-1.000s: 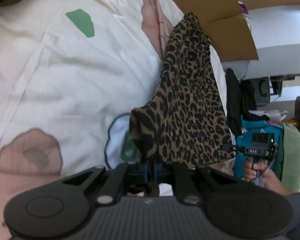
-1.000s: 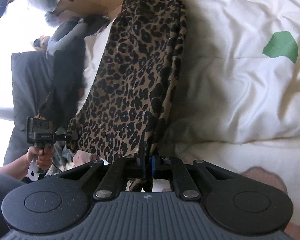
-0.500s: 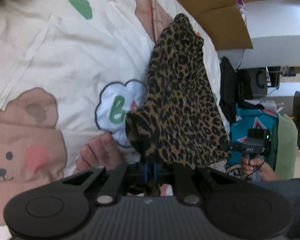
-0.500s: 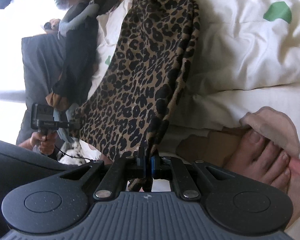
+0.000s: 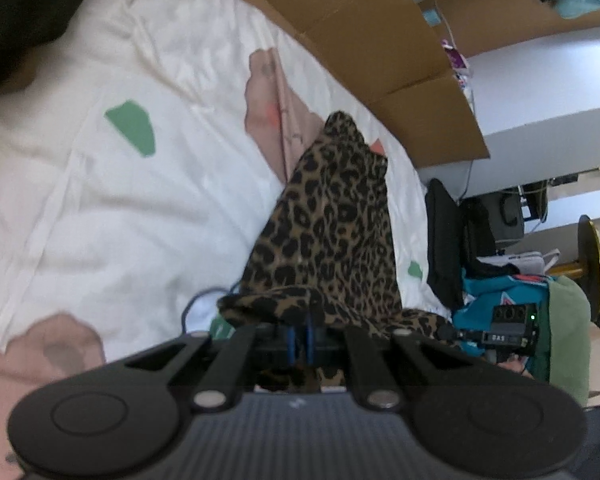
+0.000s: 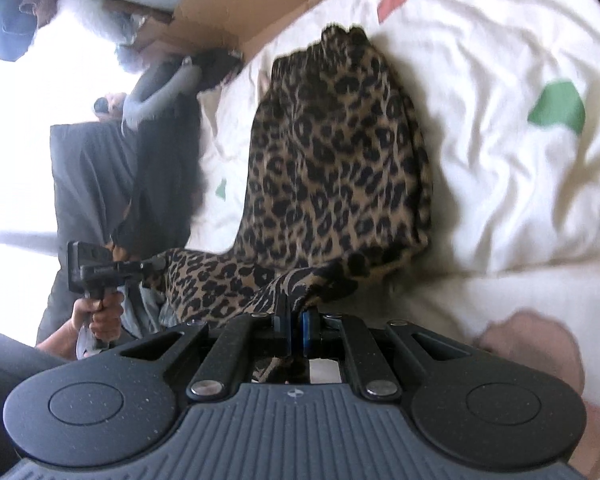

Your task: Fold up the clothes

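Both the left gripper (image 5: 299, 340) and the right gripper (image 6: 296, 318) are pinching near corners of the leopard-print garment (image 6: 336, 168), whose long axis is running toward twelve o'clock across the white bedspread (image 6: 500, 80).

Soft matt cloth garment (image 6: 340, 160) in leopard print lies on a crinkled cotton sheet (image 6: 500, 80); beside it, matt brown cardboard (image 5: 380, 40).

Plenty of open bedspread (image 5: 100, 200) left of the leopard-print garment (image 5: 332, 232). Cardboard box (image 5: 380, 52) walls off the far edge, and dark clothes (image 6: 152, 184) crowd the other side.
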The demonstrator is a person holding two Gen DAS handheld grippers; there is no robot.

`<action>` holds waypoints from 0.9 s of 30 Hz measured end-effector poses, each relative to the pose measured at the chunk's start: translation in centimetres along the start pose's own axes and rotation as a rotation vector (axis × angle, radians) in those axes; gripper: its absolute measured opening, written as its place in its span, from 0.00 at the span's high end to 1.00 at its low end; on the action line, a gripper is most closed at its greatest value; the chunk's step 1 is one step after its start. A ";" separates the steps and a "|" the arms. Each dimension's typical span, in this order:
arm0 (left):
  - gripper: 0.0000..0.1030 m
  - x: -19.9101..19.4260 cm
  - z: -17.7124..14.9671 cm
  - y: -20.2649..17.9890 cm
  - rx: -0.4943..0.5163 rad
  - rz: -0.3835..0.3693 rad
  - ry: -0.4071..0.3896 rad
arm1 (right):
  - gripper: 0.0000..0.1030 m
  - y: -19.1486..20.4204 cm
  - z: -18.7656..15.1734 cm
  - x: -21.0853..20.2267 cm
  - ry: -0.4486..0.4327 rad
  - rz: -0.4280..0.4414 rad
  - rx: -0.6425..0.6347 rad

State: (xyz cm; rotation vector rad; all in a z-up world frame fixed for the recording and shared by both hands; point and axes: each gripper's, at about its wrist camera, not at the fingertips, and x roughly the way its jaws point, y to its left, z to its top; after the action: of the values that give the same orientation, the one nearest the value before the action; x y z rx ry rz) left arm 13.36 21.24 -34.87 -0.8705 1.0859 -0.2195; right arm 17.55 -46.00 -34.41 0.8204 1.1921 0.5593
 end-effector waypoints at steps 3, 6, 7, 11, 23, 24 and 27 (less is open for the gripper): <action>0.94 0.5 1.4 0.1 -0.004 0.013 -0.050 | 0.97 -0.1 1.0 0.2 -0.042 0.000 0.016; 0.94 1.1 2.7 0.2 -0.022 0.009 -0.095 | 0.97 -0.4 2.0 0.4 -0.089 -0.013 0.038; 0.94 1.4 3.0 0.1 -0.022 0.009 -0.102 | 0.97 -0.5 2.3 0.5 -0.105 -0.021 0.040; 0.94 2.8 4.2 -0.3 0.005 0.031 -0.103 | 0.97 -0.7 3.5 1.2 -0.131 -0.052 0.041; 0.93 6.4 7.4 0.9 0.023 0.130 -0.083 | 0.96 -2.1 6.4 3.4 -0.167 -0.145 0.044; 0.92 6.7 7.6 1.0 0.023 0.145 -0.073 | 0.94 -2.3 6.7 3.6 -0.166 -0.155 0.045; 0.84 7.7 8.0 1.2 0.023 0.188 -0.044 | 0.93 -2.7 7.2 4.4 -0.143 -0.195 0.048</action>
State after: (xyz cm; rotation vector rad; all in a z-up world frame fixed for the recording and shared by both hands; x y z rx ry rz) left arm 23.54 21.84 -39.49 -0.7445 1.1150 -0.0556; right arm 25.63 -46.15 -38.09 0.7617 1.1423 0.3091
